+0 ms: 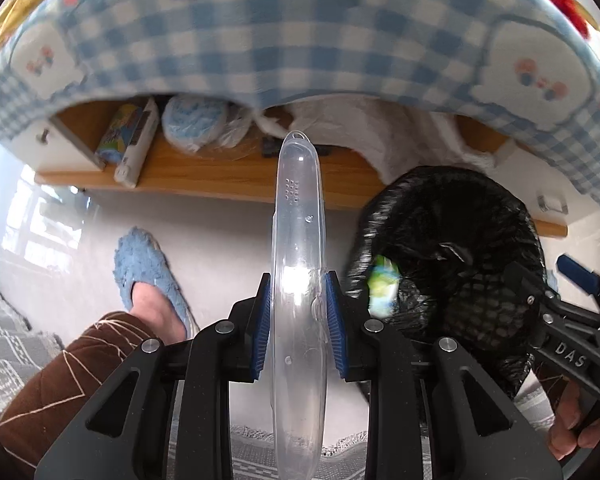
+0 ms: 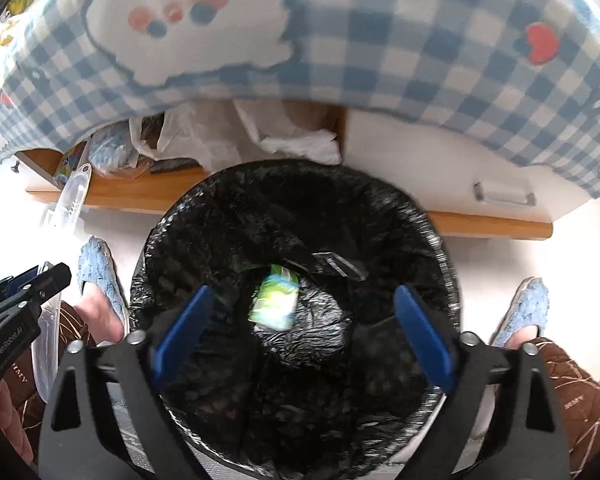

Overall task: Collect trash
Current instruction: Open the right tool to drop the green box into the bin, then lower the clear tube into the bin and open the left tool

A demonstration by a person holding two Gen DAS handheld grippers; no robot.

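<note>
Drop step: R gripper (image 2: 300, 332) hangs above bin (image 2: 440, 240), jaws wide; wrapper (image 2: 275, 300) inside. L gripper (image 1: 299, 320) clamps clear plastic case (image 1: 298, 240), bin at 3 o'clock. Next, prob swing case over.

White letters "DAS" stand on the black body of the right gripper (image 1: 580, 280); "GenRobot.AI" runs along the left gripper (image 2: 46, 280). Small lettering on the brown trousers (image 2: 572, 392) is too tiny to read.
</note>
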